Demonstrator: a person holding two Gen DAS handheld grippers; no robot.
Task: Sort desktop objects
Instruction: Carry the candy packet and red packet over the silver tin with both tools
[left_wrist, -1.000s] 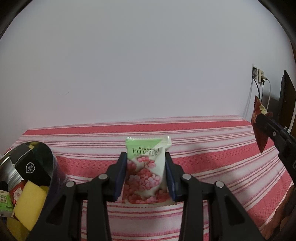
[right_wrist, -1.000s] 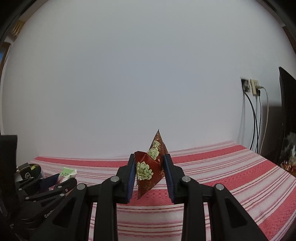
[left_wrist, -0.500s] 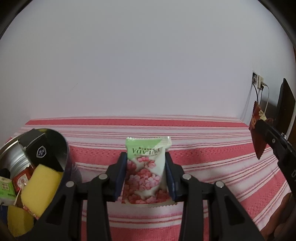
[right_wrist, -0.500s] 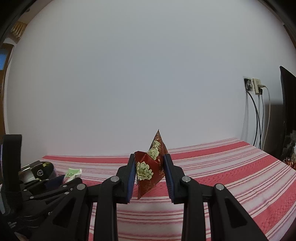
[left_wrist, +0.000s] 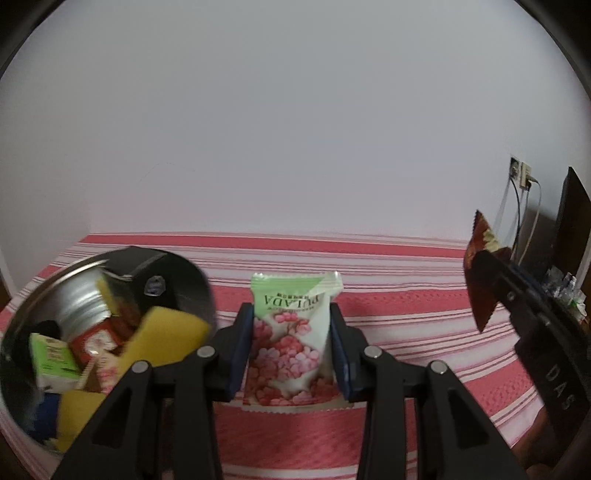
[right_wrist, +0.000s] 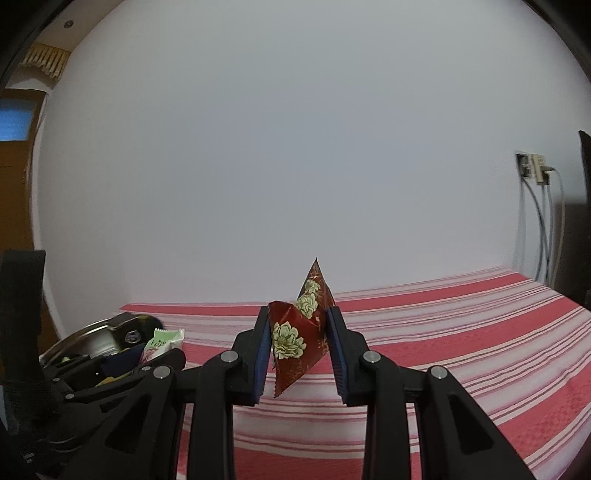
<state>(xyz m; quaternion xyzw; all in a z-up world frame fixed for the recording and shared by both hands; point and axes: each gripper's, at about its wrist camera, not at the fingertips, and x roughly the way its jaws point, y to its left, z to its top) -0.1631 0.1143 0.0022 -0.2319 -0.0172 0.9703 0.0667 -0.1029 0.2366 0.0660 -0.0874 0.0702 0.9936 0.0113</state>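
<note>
Left gripper (left_wrist: 291, 347): clamped on a green and white candy packet (left_wrist: 291, 332) printed with pink flowers, held upright above the table (left_wrist: 406, 306).
Right gripper (right_wrist: 299, 343): closed on a red packet (right_wrist: 299, 339) with pale flowers, one pointed corner sticking up past the pads.
Metal bowl (left_wrist: 66, 306): near the table's left edge, just left of the left gripper; held yellow sponges (left_wrist: 166, 336), a small green box (left_wrist: 51, 358), a red packet and probably a black box, blurred.
Table: covered in red and white striped cloth.
Back right corner: wall socket (right_wrist: 532, 166) with cables hanging.
</note>
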